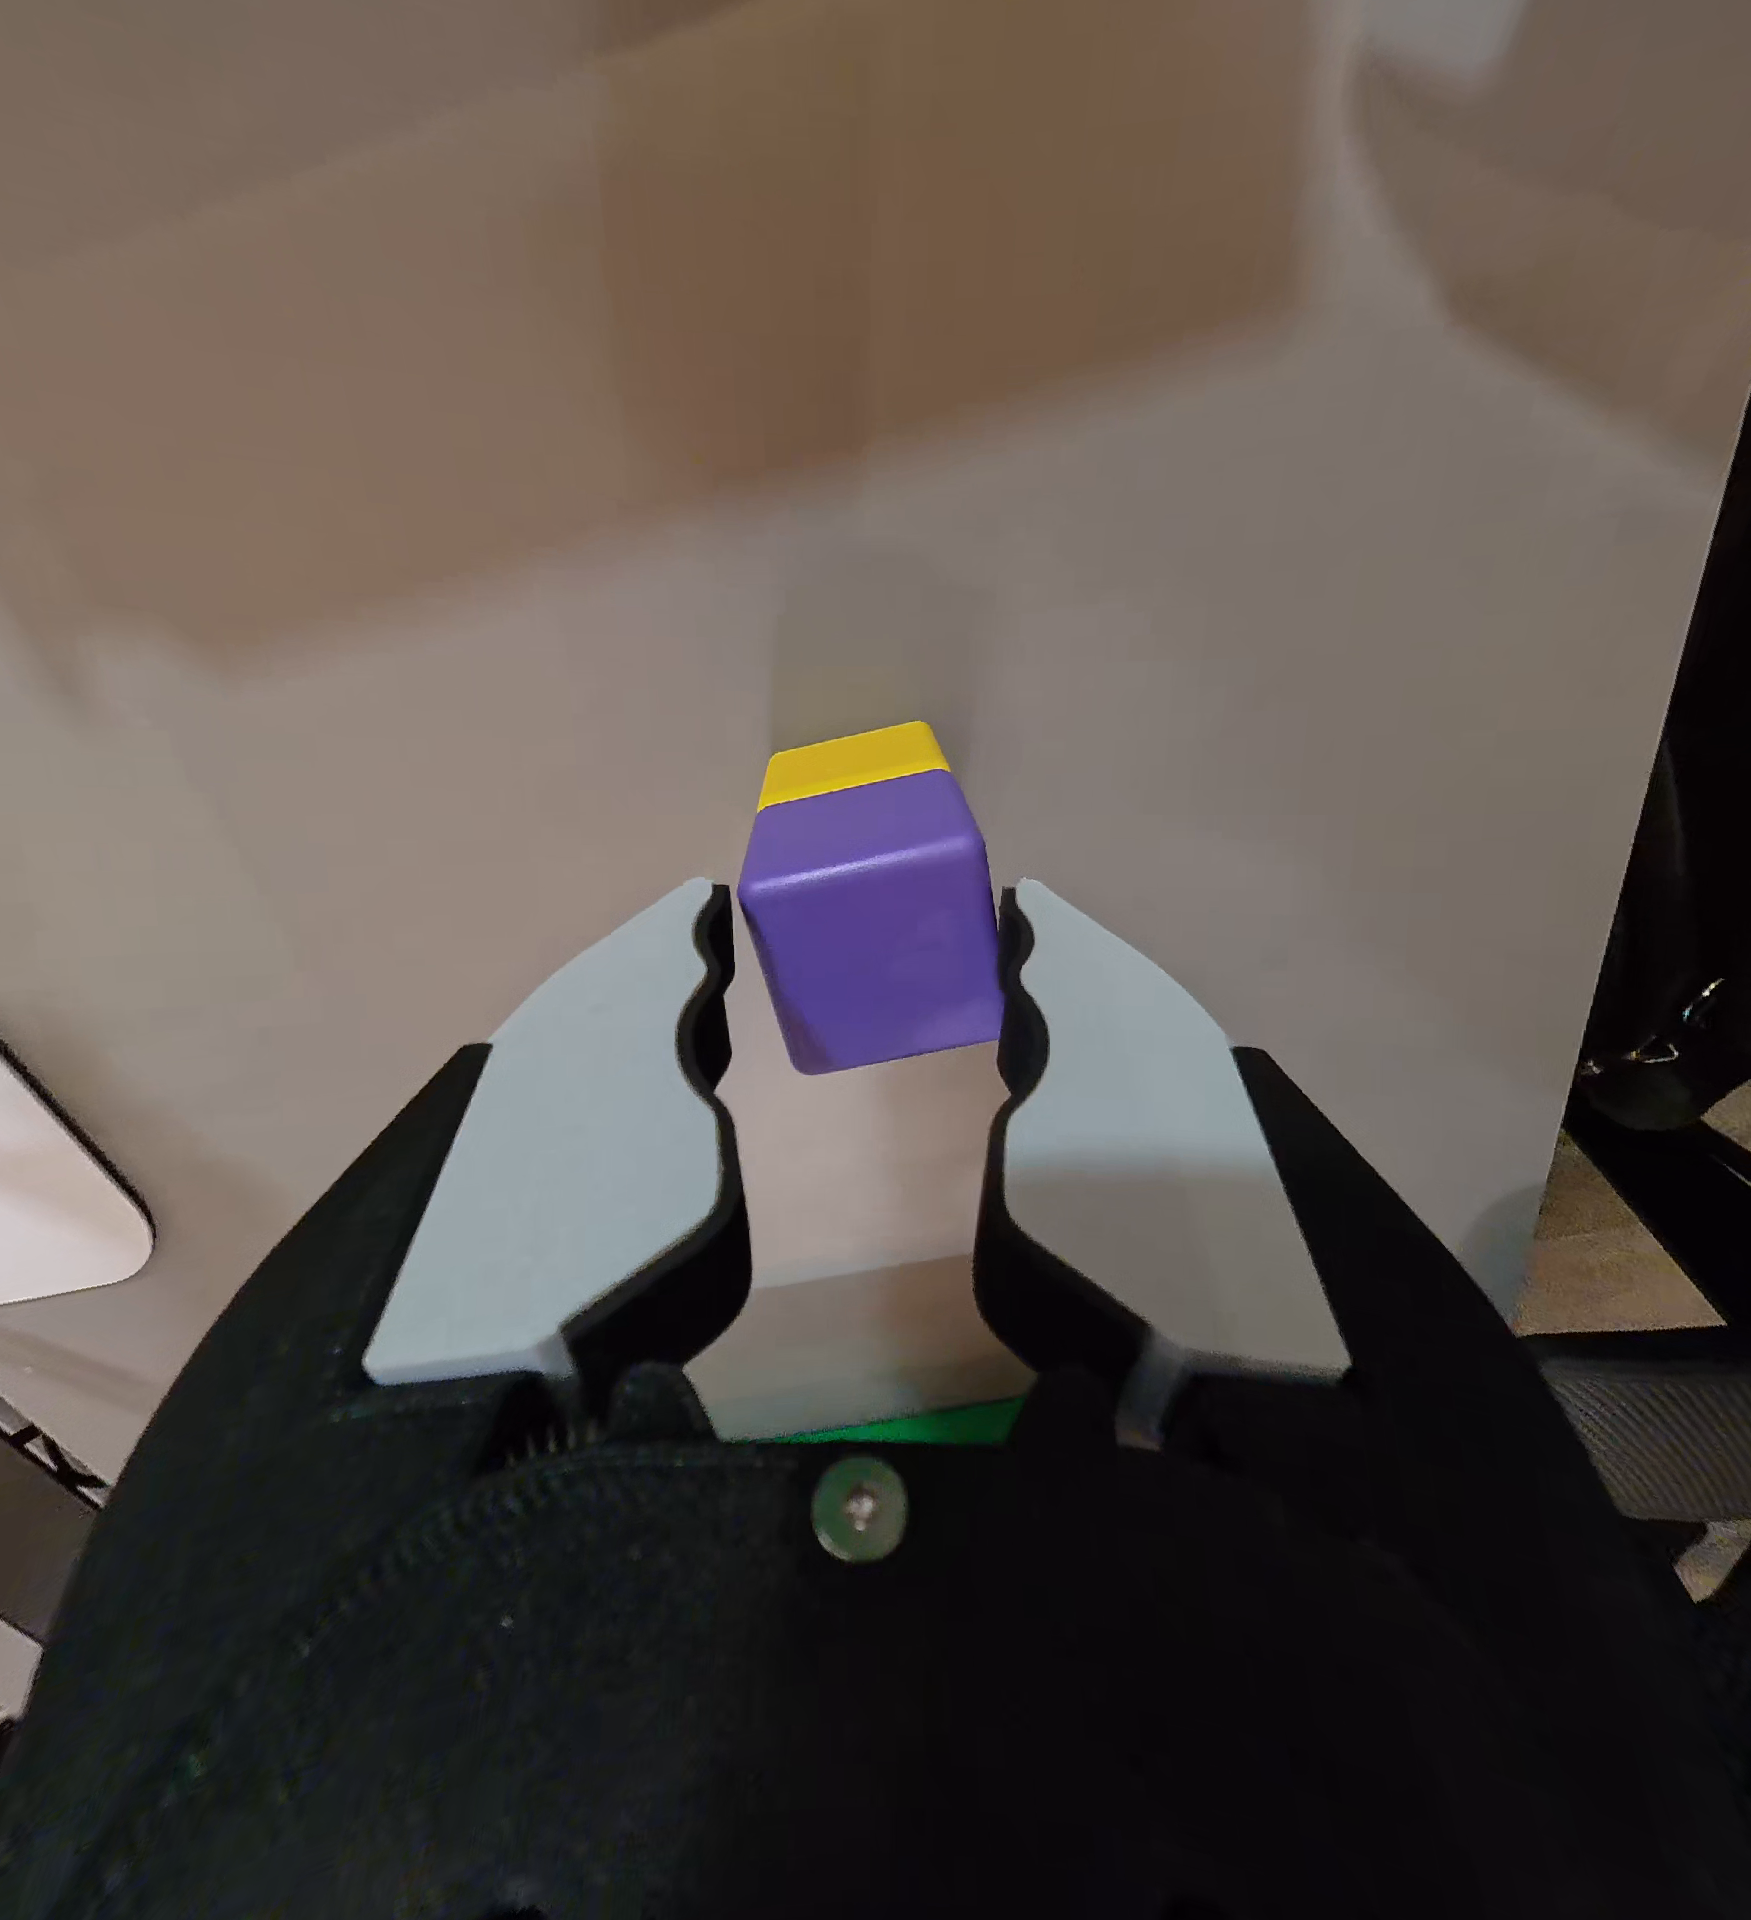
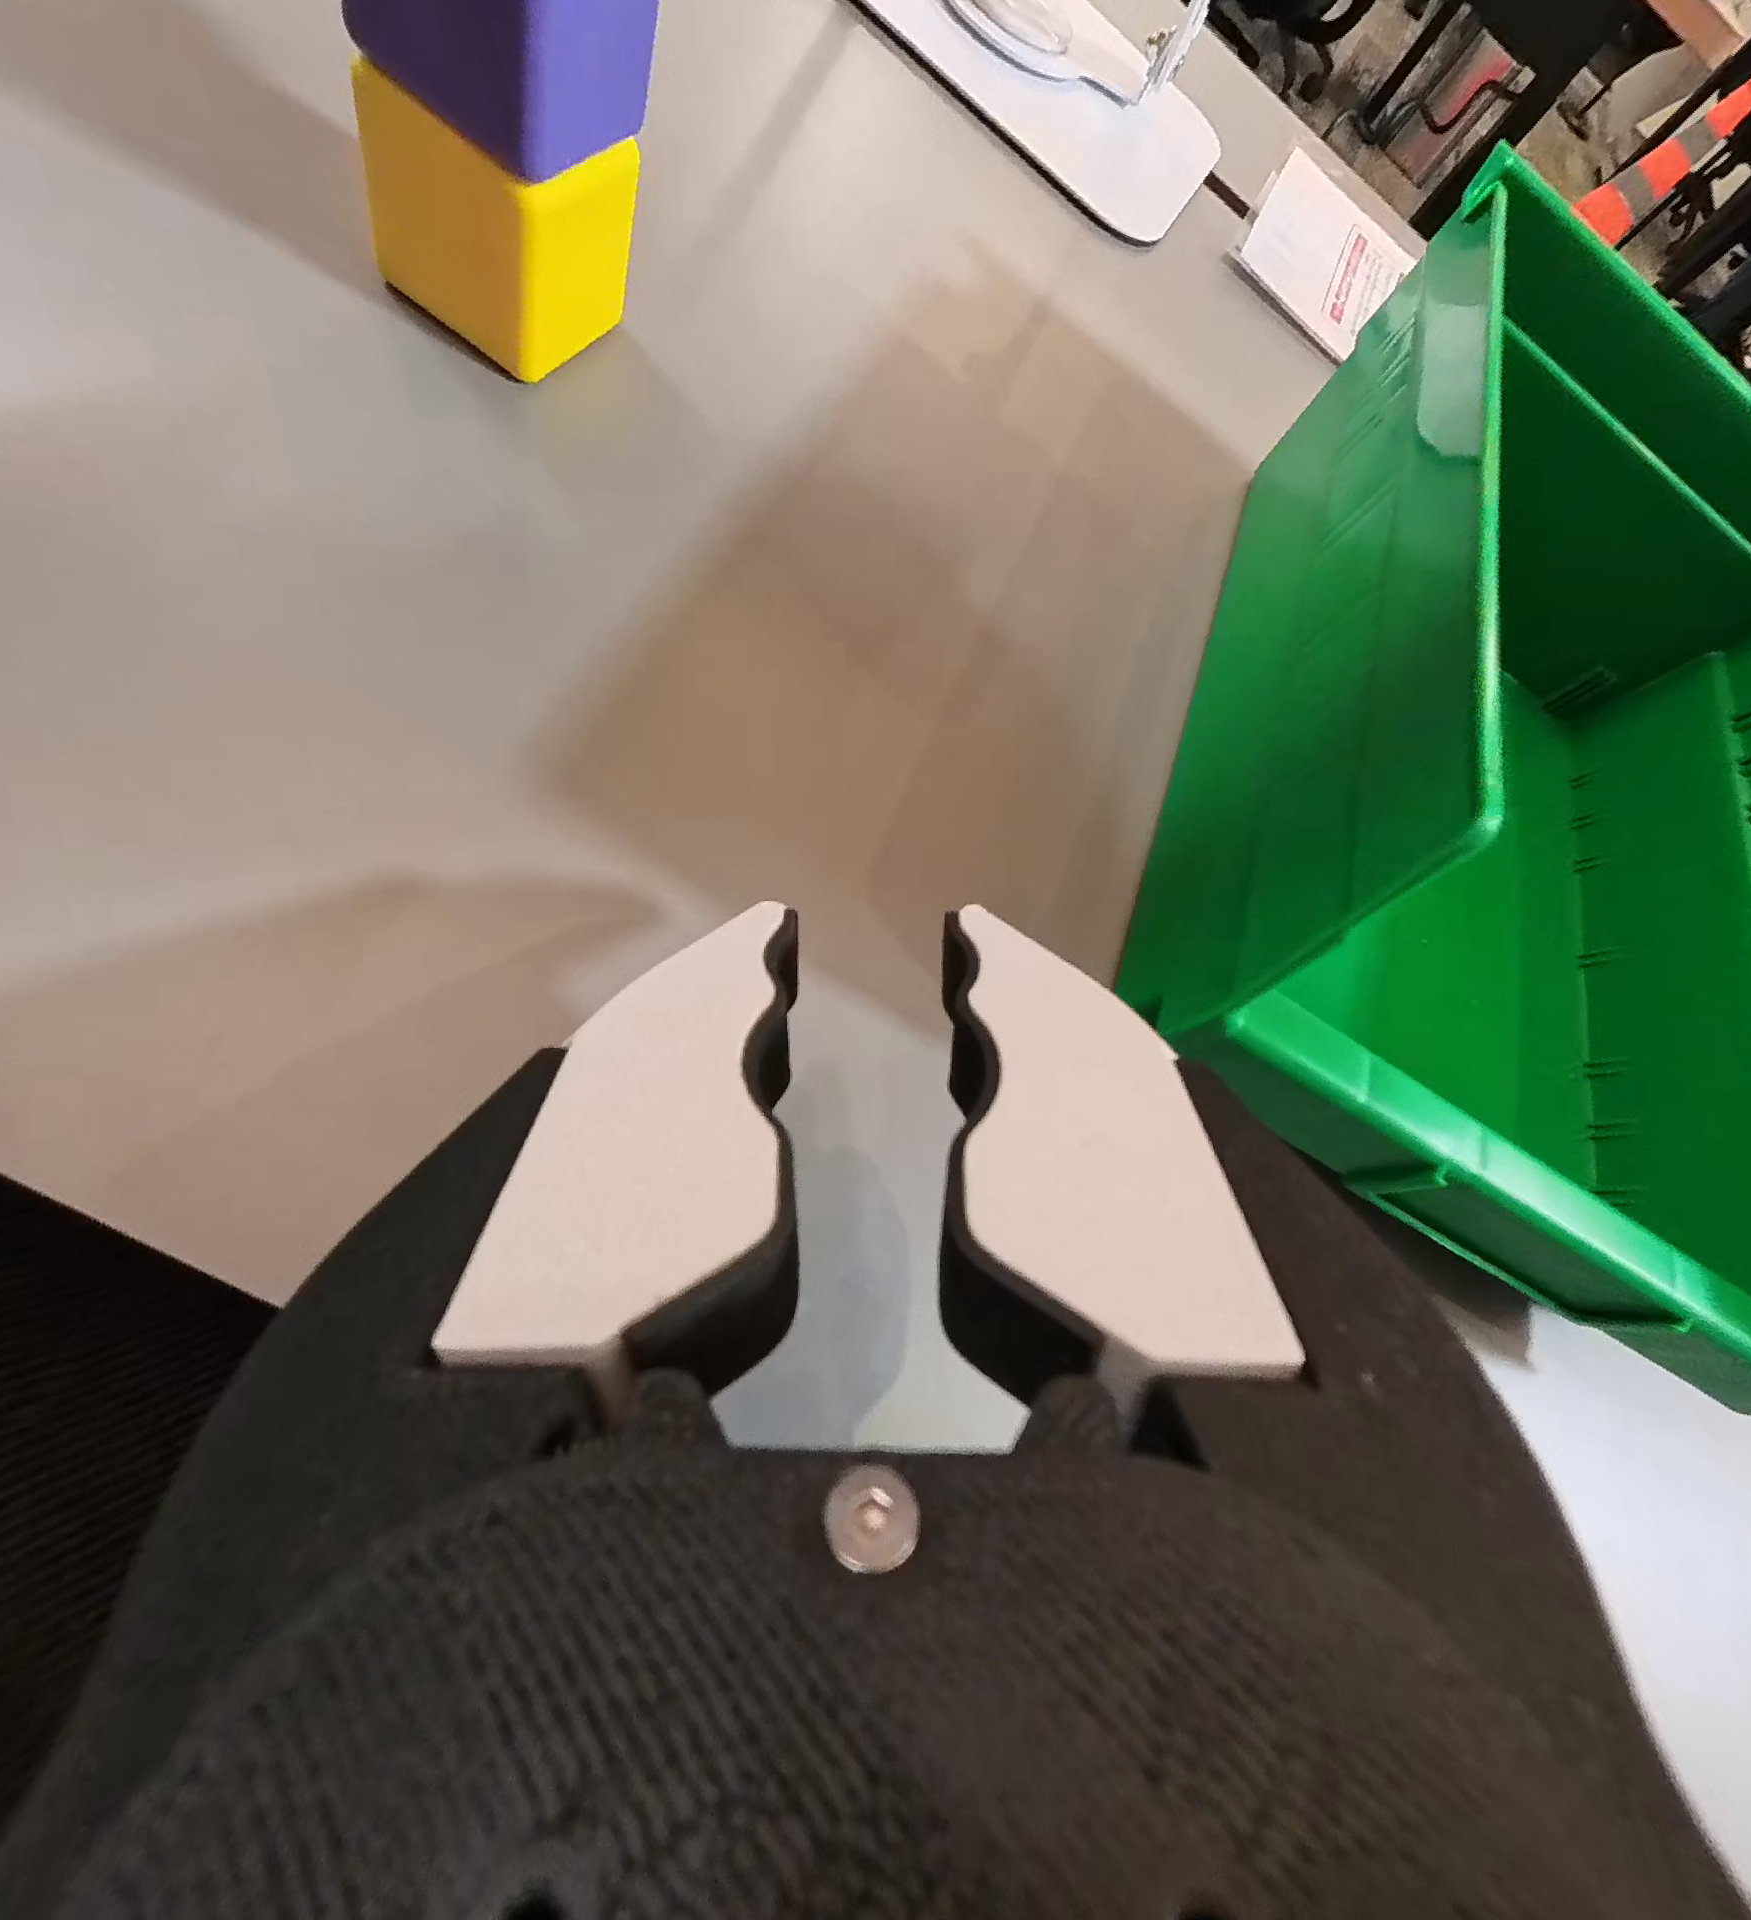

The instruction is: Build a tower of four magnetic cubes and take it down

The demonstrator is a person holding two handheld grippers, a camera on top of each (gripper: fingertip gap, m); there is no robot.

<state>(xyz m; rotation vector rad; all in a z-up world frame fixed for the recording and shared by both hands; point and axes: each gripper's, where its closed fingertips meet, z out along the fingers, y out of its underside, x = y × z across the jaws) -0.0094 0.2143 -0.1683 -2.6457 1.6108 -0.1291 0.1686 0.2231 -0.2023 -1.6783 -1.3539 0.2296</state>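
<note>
Black ribbed fabric wrapped the base of each gripper, nearest the lens. Largest was the smooth grey tabletop (image 2: 227, 623), then the glossy green plastic bin (image 2: 1422, 727) with a divider, standing at the right. Just beside it, the right gripper (image 2: 869, 935) hovered with pale, wavy-edged fingers apart around nothing. The left gripper (image 1: 866, 914) flanked the matte purple cube (image 1: 871, 956) with rounded corners, its jaws parted, contact unclear. That cube sat stacked on a matte yellow cube (image 2: 507, 249).
</note>
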